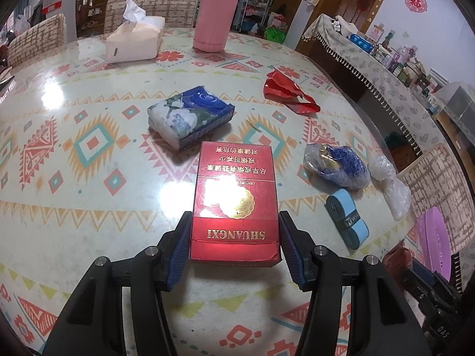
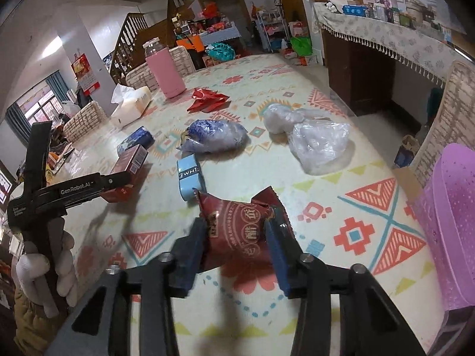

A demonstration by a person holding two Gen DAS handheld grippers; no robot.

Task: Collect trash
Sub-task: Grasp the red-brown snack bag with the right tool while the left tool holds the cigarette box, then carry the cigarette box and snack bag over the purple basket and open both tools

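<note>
Left wrist view, left to right: left gripper point(image 1: 234, 237) half spread, blue pads point(image 1: 180, 249) pressed against both long sides of a red cigarette pack point(image 1: 234, 201), clamped on it; pack lying flat on the patterned tablecloth point(image 1: 89, 207). Beyond the pack, a blue-and-white tissue packet point(image 1: 190, 115); farther back, a white tissue box point(image 1: 135, 41) and a pink bottle point(image 1: 215, 14). Toward the right, a crumpled red wrapper point(image 1: 289, 90), a blue-and-clear plastic bundle point(image 1: 338, 164), a light-blue tape roll point(image 1: 347, 218) and a clear plastic bag point(image 1: 389, 184). At far right edge, a purple basket point(image 1: 436, 237).

Right wrist view, left to right: gloved hand point(image 2: 44, 270) around the handle of the left gripper point(image 2: 118, 182), cigarette pack point(image 2: 129, 164) between its fingers. At centre, right gripper point(image 2: 237, 246) partly spread, pads point(image 2: 193, 255) pressing the two sides of a dark-red snack wrapper point(image 2: 237, 231), wrapper puffed between them, above the tablecloth point(image 2: 341, 184); whether touching it, not clear. Just behind, the tape roll point(image 2: 190, 179); beyond, the plastic bundle point(image 2: 213, 136), the red wrapper point(image 2: 207, 99) and the plastic bag point(image 2: 317, 142). At right edge, the purple basket point(image 2: 451, 237).
</note>
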